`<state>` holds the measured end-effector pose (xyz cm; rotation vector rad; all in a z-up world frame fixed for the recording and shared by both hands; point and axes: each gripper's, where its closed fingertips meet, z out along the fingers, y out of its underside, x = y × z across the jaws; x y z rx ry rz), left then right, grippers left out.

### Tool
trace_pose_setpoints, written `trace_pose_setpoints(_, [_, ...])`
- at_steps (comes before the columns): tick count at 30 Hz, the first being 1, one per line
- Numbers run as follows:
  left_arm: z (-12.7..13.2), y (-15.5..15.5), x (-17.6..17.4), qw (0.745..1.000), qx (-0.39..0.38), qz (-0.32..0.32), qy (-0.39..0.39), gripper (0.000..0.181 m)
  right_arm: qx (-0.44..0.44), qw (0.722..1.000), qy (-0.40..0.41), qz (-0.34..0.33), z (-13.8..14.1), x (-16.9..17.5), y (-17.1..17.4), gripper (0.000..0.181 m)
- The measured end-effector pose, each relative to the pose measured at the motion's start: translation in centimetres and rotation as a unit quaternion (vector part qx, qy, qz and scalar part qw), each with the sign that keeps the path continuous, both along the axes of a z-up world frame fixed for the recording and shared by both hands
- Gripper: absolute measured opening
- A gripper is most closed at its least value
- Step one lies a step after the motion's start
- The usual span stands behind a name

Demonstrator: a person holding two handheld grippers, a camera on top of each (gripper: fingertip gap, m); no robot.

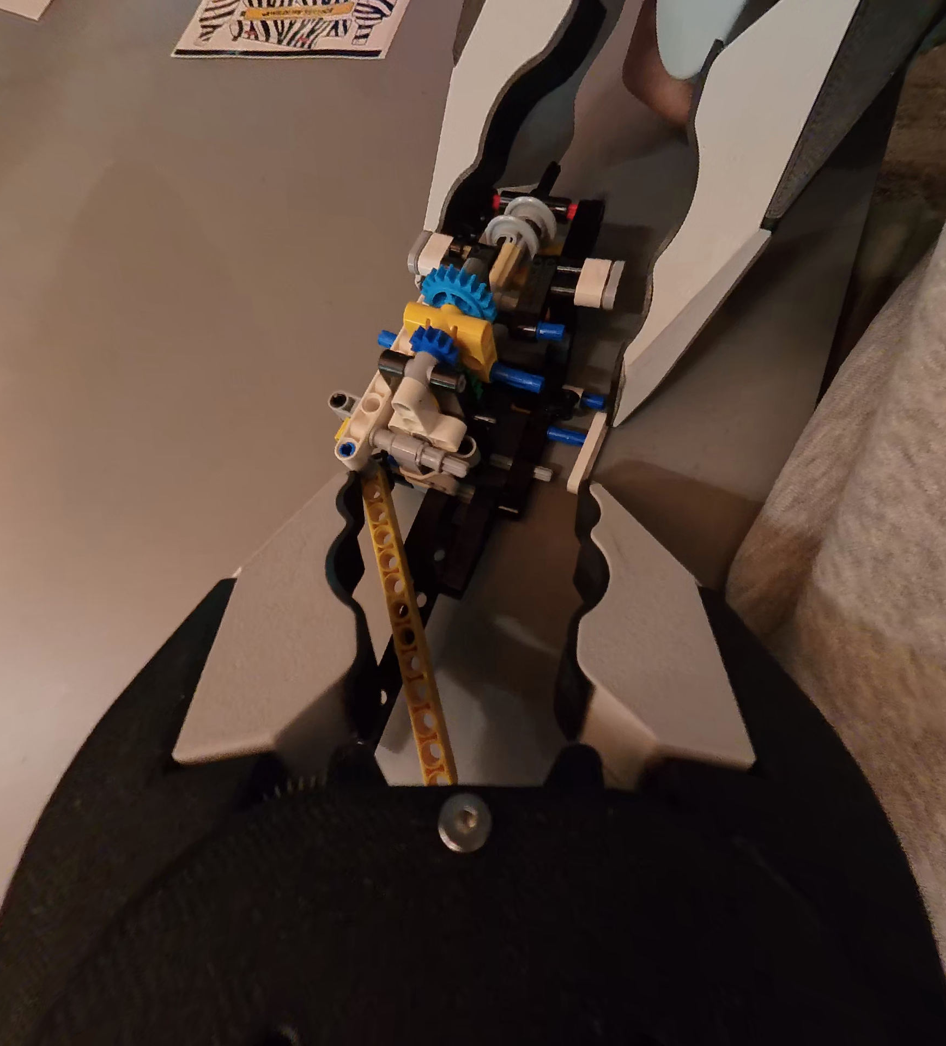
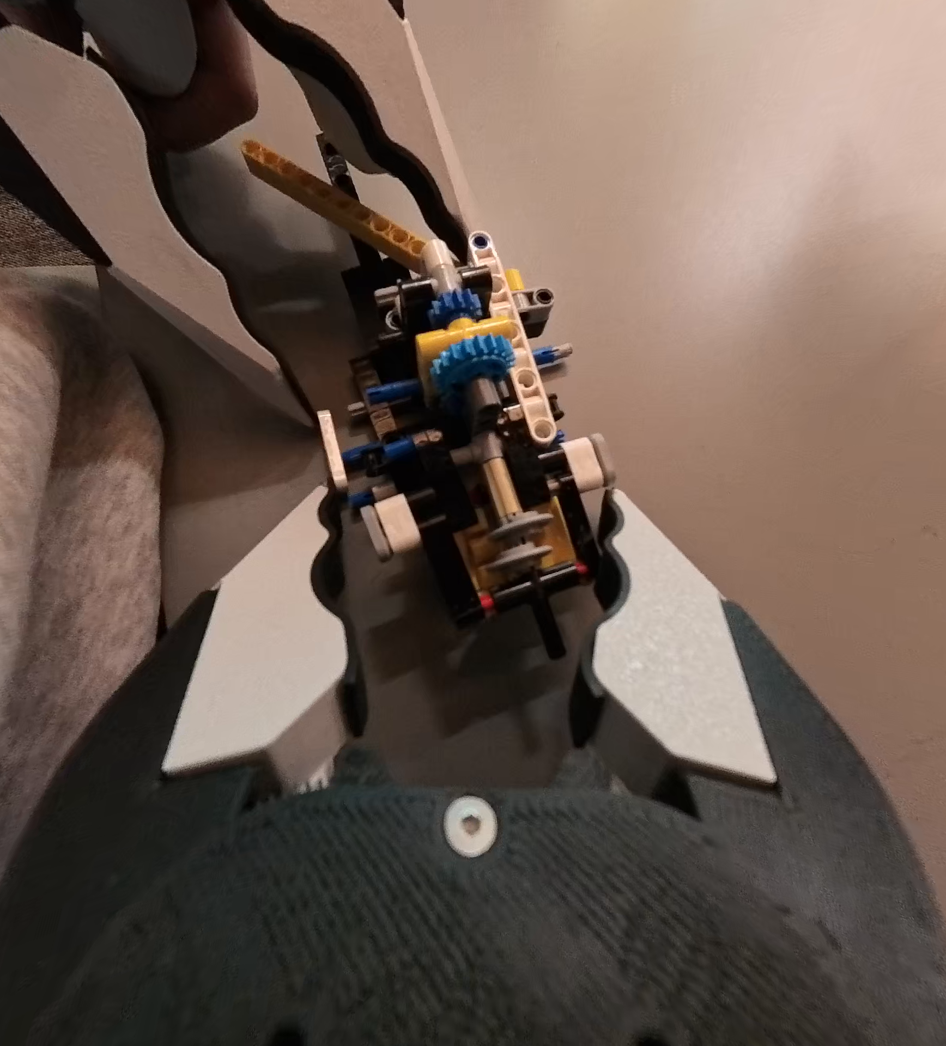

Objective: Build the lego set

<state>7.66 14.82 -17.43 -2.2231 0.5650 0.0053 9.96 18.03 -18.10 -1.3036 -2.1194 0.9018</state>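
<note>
The left wrist view alone shows a white printed card with a zebra-striped drawing (image 1: 289,25) lying far left on the plain grey table (image 1: 148,283), and the full run of the long yellow perforated lego beam (image 1: 403,622), which passes from the assembly back between the left tongs' (image 1: 468,492) fingers toward the camera. The right wrist view alone shows the yellow plate under the two grey pulley discs (image 2: 516,543) and the black axle (image 2: 550,628) projecting from the assembly's near end. The partly built lego assembly of black frame, blue gears, yellow block and white beams (image 1: 471,362) lies lengthwise between the two facing tongs, on or just above the table; which cannot be told. The left tongs stand spread wide around the beam and the assembly's end, one tip just beside the beam; a firm grip cannot be confirmed. The right tongs (image 2: 465,509) likewise stand wide, fingertips flanking the opposite end (image 2: 476,453); contact cannot be told. A light grey woven fabric surface (image 1: 884,509) borders the table edge beside both tools.
</note>
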Motion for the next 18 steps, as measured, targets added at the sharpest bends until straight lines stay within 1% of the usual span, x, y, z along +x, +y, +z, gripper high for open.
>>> trace_pose_setpoints(13, [-0.18,0.18,-0.07,1.000,0.000,0.003,0.020,0.076,0.007,1.000,-0.007,-0.001,-0.23,-0.09,0.13,0.089])
trace_pose_setpoints(14, [-0.14,0.30,-0.40,1.000,0.006,0.008,0.030,0.068,0.010,1.000,-0.006,-0.002,-0.25,-0.13,0.19,0.086])
trace_pose_setpoints(16, [-0.21,0.35,-0.48,0.999,0.008,0.007,0.038,0.068,0.012,1.000,-0.006,0.000,-0.26,-0.13,0.18,0.086])
trace_pose_setpoints(18, [-0.22,0.33,-0.48,1.000,0.006,0.006,0.023,0.068,0.010,1.000,-0.007,0.000,-0.29,-0.16,0.16,0.086])
